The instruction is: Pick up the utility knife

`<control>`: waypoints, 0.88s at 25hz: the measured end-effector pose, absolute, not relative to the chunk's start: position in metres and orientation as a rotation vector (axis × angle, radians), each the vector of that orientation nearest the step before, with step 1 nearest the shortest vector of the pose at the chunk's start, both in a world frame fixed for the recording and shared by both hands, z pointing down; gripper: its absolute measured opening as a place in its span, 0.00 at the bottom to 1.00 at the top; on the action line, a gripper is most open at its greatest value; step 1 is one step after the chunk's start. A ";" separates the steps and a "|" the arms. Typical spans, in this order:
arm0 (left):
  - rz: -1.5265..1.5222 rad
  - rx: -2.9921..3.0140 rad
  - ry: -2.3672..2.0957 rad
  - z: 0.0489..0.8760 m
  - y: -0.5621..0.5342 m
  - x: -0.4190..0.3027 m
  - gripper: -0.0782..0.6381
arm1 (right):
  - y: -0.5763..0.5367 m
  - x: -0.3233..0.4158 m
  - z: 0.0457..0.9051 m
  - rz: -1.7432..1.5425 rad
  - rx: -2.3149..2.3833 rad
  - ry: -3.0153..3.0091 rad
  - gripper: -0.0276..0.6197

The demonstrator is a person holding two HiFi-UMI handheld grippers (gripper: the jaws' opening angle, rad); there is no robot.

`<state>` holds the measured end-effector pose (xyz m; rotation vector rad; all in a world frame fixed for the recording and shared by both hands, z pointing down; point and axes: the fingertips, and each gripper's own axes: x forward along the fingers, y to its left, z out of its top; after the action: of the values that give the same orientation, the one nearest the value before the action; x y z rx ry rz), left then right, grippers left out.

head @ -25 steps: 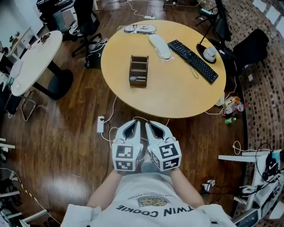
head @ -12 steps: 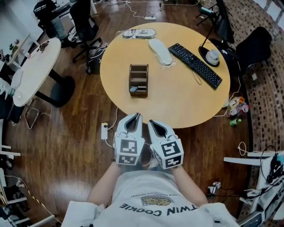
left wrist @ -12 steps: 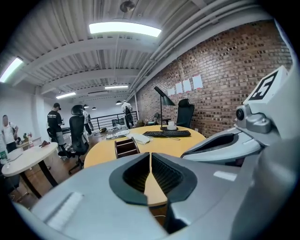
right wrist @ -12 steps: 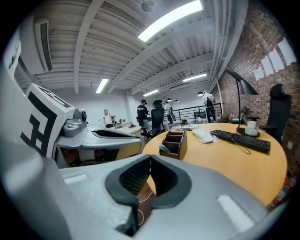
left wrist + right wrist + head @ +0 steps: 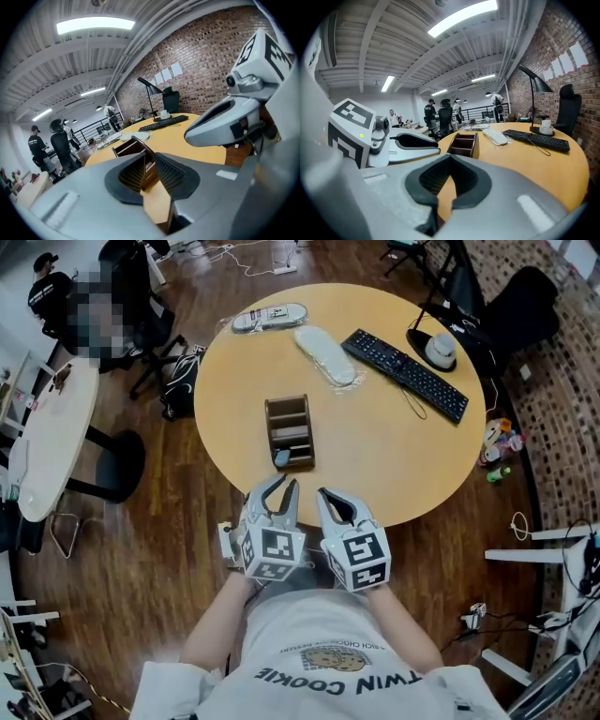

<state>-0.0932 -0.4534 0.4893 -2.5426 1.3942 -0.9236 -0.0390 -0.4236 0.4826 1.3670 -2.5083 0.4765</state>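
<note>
A brown wooden organizer (image 5: 289,432) stands on the round wooden table (image 5: 375,465). A small grey-blue object (image 5: 282,457), seemingly the utility knife, lies in its nearest compartment. My left gripper (image 5: 279,486) hovers at the table's near edge, just short of the organizer. Its jaws are opening and nothing is between them. In the left gripper view the organizer (image 5: 133,150) shows through the gap of the left gripper (image 5: 151,171). My right gripper (image 5: 330,495) is beside it, to the right, with its tips together and empty. The right gripper (image 5: 449,159) points along the table, and the organizer (image 5: 464,144) is ahead.
A black keyboard (image 5: 403,371), a lamp base (image 5: 439,351), a white oblong pouch (image 5: 325,354) and a flat pack (image 5: 270,317) lie at the table's far side. A power strip (image 5: 225,542) is on the floor below. A white table (image 5: 47,437) and office chairs stand to the left.
Both grippers have moved forward from in front of my body to the table's near edge. The left gripper has rolled and its jaws have parted.
</note>
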 end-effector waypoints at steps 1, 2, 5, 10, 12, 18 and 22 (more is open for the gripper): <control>-0.953 -2.534 1.355 0.494 -0.460 -0.096 0.22 | -0.429 -0.040 0.484 0.477 1.384 -2.498 0.05; -0.983 -2.523 1.314 0.500 -0.466 -0.098 0.23 | -0.434 -0.041 0.485 0.478 1.401 -2.488 0.05; -1.076 -2.481 1.179 0.517 -0.481 -0.103 0.27 | -0.446 -0.043 0.491 0.493 1.447 -2.459 0.05; -1.183 -2.393 0.964 0.540 -0.498 -0.104 0.29 | -0.455 -0.044 0.498 0.515 1.516 -2.415 0.05; -1.211 -2.373 0.893 0.547 -0.502 -0.102 0.29 | -0.458 -0.044 0.498 0.519 1.544 -2.401 0.05; -1.284 -2.295 0.732 0.562 -0.509 -0.100 0.29 | -0.466 -0.045 0.501 0.538 1.608 -2.370 0.05; -1.300 -2.264 0.679 0.568 -0.515 -0.098 0.24 | -0.468 -0.046 0.503 0.545 1.626 -2.359 0.05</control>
<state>-0.0979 -0.5148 0.5678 -2.2639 0.6786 -1.3005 -0.0459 -0.4678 0.5026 1.6257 -2.3592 0.5445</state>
